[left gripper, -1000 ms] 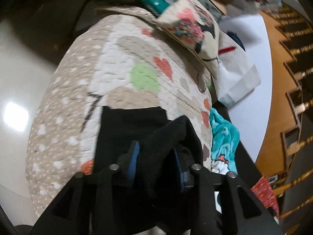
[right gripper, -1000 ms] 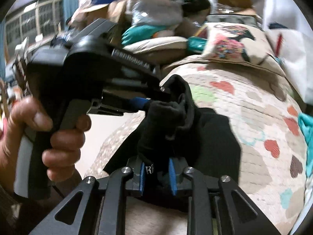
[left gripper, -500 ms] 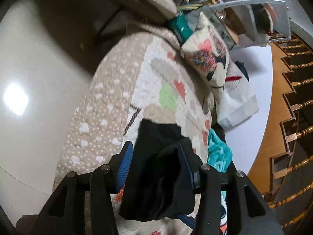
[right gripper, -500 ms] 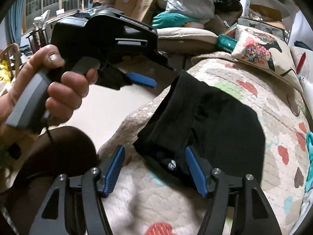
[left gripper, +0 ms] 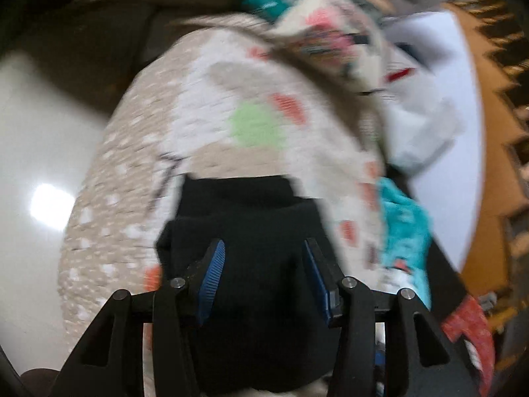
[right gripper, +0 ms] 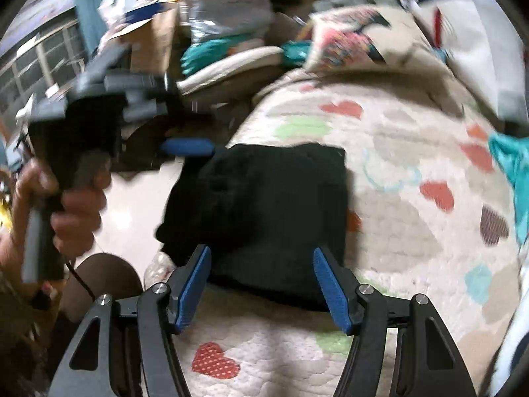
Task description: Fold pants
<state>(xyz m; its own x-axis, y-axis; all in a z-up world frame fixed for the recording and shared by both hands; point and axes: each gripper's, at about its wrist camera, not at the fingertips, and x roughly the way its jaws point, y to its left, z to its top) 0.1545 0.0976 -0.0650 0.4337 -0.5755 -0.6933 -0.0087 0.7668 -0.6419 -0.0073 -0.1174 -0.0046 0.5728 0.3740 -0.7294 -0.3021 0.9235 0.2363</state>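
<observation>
The black pants lie folded into a compact bundle on a quilt with hearts. They also show in the left wrist view. My right gripper is open and empty, just before the near edge of the bundle. My left gripper is open, its blue pads on either side of the cloth without pinching it. In the right wrist view the left gripper is held by a hand at the bundle's far left corner. Both views are blurred.
A patterned cushion and a teal cloth lie at the quilt's far and right edges. White bags sit beyond. A pale floor lies left of the quilt. Boxes and clutter stand behind.
Both grippers let go of the pants and opened. The bundle dropped flat onto the quilt. The left gripper swung back down over it.
</observation>
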